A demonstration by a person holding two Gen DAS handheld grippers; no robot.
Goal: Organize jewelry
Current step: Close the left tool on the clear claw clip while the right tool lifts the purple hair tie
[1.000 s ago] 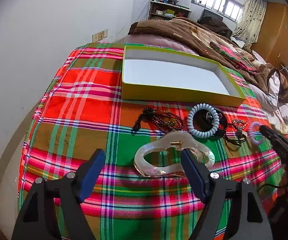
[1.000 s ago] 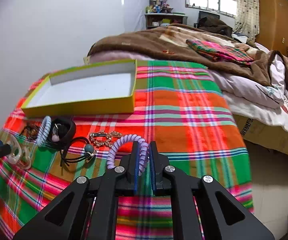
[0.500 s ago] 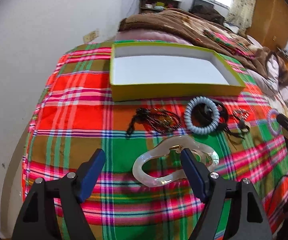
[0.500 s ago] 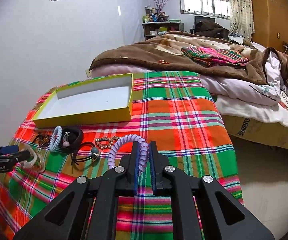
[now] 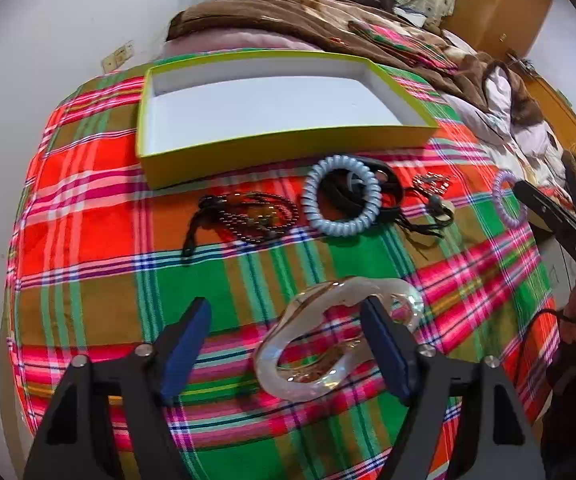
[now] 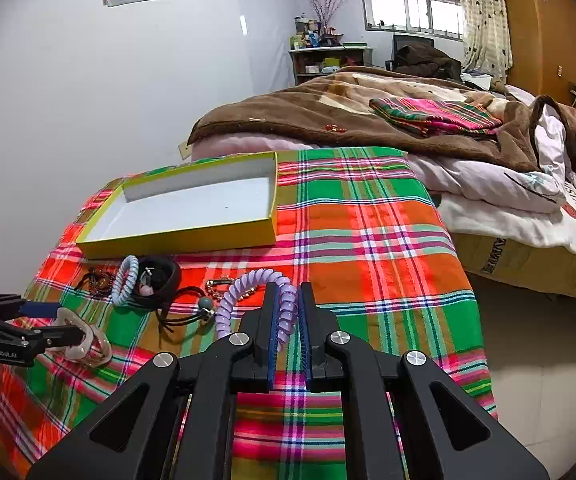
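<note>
- Left gripper, jaws closing w/ clear hair claw between, not yet pinched: rigid, slick, prob. brittle; take mid-body.
- Right gripper clamped on lilac coil tie: soft, springy.

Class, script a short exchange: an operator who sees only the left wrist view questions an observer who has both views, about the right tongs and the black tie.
Operator: Are the right tongs really gripping the purple coil? I only see them side-on at my frame's edge.
Observer: Yes. The right wrist view shows both pads pressed on the coil's right side, and the rest of it arcs out to the left.
Operator: What is on the black tie? It's a blur here.
Observer: A round grey-blue bead, just left of the coil.
</note>
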